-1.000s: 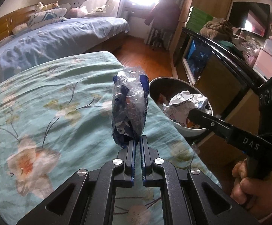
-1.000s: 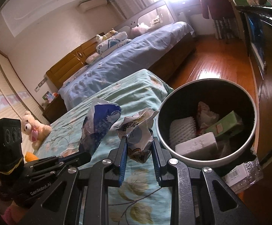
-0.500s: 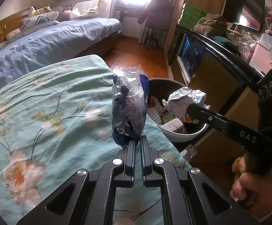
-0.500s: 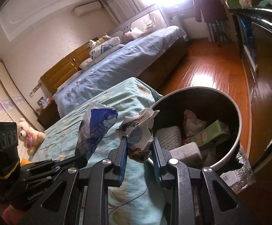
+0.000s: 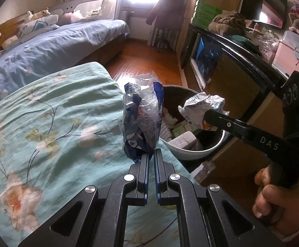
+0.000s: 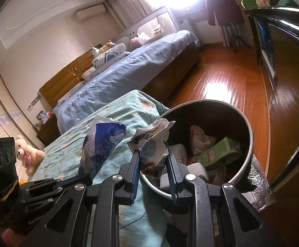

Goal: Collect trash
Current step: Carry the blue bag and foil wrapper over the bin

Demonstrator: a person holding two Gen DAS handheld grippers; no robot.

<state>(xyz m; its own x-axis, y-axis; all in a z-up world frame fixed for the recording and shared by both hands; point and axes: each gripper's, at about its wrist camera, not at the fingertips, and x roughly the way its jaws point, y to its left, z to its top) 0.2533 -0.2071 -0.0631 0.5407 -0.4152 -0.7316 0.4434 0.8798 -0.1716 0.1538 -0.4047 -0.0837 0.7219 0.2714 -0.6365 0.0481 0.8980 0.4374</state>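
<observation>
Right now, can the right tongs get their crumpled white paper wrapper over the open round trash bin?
Probably yes. The right tongs hold the crumpled white paper wrapper at the rim of the round trash bin; its mouth is open and nothing stands between them.

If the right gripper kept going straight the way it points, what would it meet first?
Probably the bin: the right gripper, shut on a crumpled wrapper, points over its near rim toward the trash inside. Depth is uncertain.
</observation>
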